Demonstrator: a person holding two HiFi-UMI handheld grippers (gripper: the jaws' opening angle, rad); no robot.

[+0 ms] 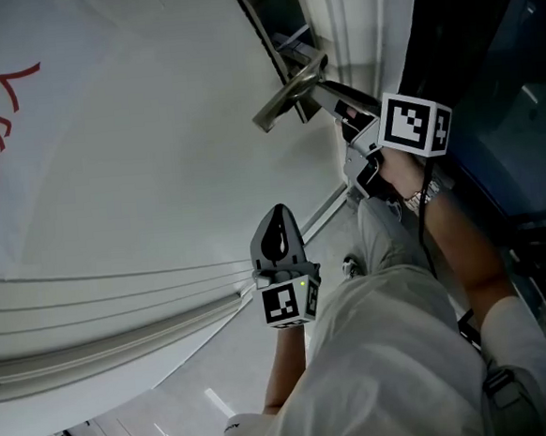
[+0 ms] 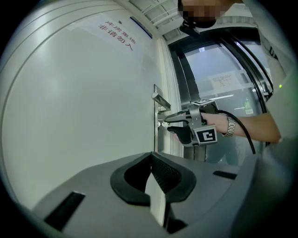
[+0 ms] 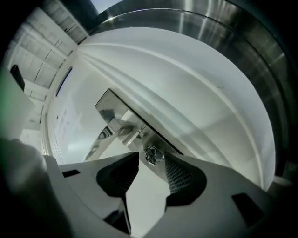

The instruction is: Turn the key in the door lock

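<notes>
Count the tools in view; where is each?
2. The left tool is low beside the white door, shut and empty. The right tool is under the door handle, open, the key between its jaws. None seem hidden.

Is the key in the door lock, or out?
In: the right gripper view shows the key seated in the lock plate under the lever handle, head sticking out.

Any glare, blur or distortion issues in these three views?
Head view: sharp, even light, door handle glints. Left gripper view: fisheye, dark corners, glass panel bright. Right gripper view: fisheye bends the door; key sharp, green haze at left.
</notes>
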